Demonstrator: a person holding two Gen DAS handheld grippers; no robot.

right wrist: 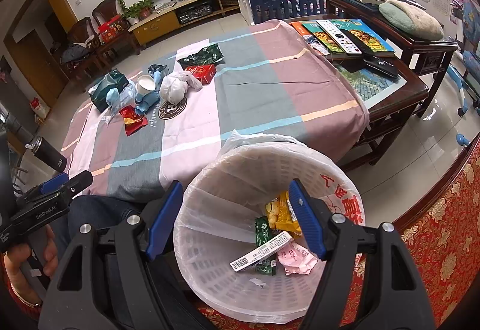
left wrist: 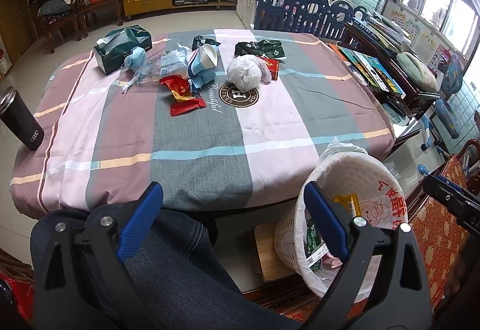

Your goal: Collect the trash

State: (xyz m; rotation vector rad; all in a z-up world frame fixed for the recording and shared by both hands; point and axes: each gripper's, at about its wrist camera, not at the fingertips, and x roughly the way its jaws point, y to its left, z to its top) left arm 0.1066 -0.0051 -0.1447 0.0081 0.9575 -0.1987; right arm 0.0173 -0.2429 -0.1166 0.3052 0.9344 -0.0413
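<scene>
On the far left, a black flask (left wrist: pixel 21 120) stands just off the edge of the tabletop (left wrist: pixel 198 156), which wears a cloth of pink, grey and mauve stripes. The trash still lies in a loose cluster on the far half of the cloth. Leftmost is a dark green tissue pack (left wrist: pixel 123 48) with a crumpled blue wad (left wrist: pixel 135 57) touching its near side, then clear crinkled plastic (left wrist: pixel 150 69). Next comes a red snack wrapper (left wrist: pixel 183 96), nearest of the cluster, and just behind it a tipped paper cup (left wrist: pixel 204 58) with its white mouth showing. Right of the cup sits a balled white plastic bag (left wrist: pixel 247 72), touching a red packet (left wrist: pixel 271 66), with a dark green wrapper (left wrist: pixel 259 49) behind them.

Low in the left wrist view the left claw (left wrist: pixel 234 216) hangs over the person's denim-clad lap (left wrist: pixel 168 255), its blue pads wide apart and nothing between them.

Further right, below the tabletop's near edge, a white lattice bin (right wrist: pixel 210 240) lined with a thin plastic bag stands on the floor. Inside it lie a yellow packet (right wrist: pixel 282 216), a green sachet (right wrist: pixel 264 234), a white barcode strip (right wrist: pixel 261 252) and a pink wrapper (right wrist: pixel 297 261). The right claw (right wrist: pixel 237 216) hovers above the bin's mouth, pads spread and empty.

Rightmost, a dark wooden side table (right wrist: pixel 399 90) carries books and remote controls, with a grey-green cushion (right wrist: pixel 411 19) on the cabinet behind
</scene>
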